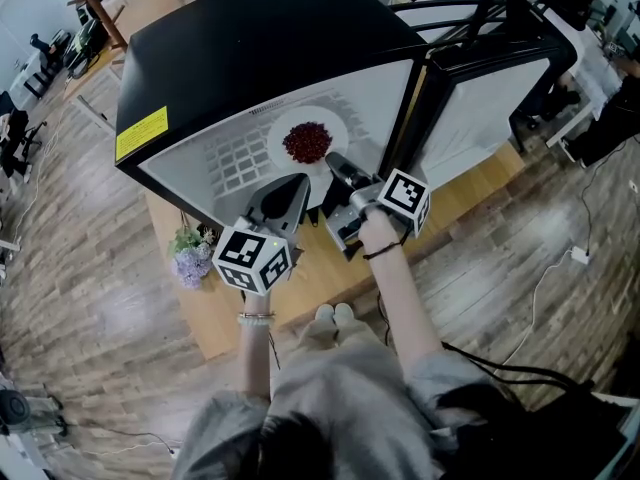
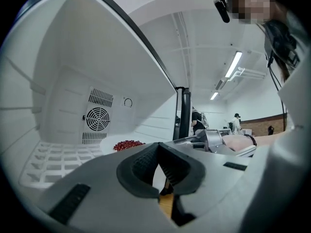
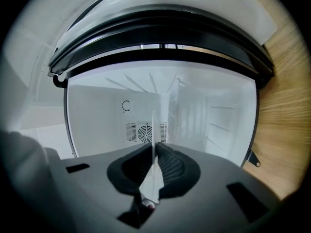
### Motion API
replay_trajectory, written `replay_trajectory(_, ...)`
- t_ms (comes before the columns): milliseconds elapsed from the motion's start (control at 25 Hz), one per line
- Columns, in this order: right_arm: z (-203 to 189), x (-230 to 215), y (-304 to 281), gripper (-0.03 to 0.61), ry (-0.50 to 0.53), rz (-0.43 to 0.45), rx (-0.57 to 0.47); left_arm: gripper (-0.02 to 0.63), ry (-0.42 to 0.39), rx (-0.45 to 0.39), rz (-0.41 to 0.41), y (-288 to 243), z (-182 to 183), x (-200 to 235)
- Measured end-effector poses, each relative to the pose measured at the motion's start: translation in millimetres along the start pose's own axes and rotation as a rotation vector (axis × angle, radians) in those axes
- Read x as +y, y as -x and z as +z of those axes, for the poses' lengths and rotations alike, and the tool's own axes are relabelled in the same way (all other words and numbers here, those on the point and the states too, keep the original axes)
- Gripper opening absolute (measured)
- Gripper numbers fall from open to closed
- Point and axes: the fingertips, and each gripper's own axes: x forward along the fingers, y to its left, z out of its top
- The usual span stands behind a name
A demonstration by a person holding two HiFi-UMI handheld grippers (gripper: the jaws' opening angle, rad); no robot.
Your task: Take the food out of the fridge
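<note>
You are standing at a light wooden worktop that is carrying one black fridge with its door swung open to your right. Grey-brown plank flooring is spreading out around it, and a workshop-like room with desks and cables is showing at the edges. One bunch of purple flowers is sitting at the worktop's left front corner, and a yellow label is showing on the fridge's black side.

Inside, the white walls are framing a white slotted shelf and one round fan grille on the back wall.

The food is lying as one heap of small dark red pieces, piled in the middle of one white plate. The plate is sitting on that shelf, near the front of the fridge.

You are holding two grippers, both pointing level into the opening. The right gripper is reaching the plate's near edge, and its fingers are clenching on the thin white rim, which is showing edge-on between them. The left gripper is hovering just beside it, to the left and in front of the plate, with its fingers pressed together on nothing.
</note>
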Motion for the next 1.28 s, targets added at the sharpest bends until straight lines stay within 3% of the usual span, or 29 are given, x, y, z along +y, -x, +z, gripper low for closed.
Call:
replay_trajectory(720,-16.8,30.6,42.3,0.035,0.001,0.071,0.006,0.008,-0.068,-0.036,-0.086,24.7,17.7,-44.4)
replay_trajectory(1280,-36.3,38.2,77.0,0.035,-0.025,0.105,0.006,0.008,-0.08,-0.072,-0.096,51.5,25.8,-64.6)
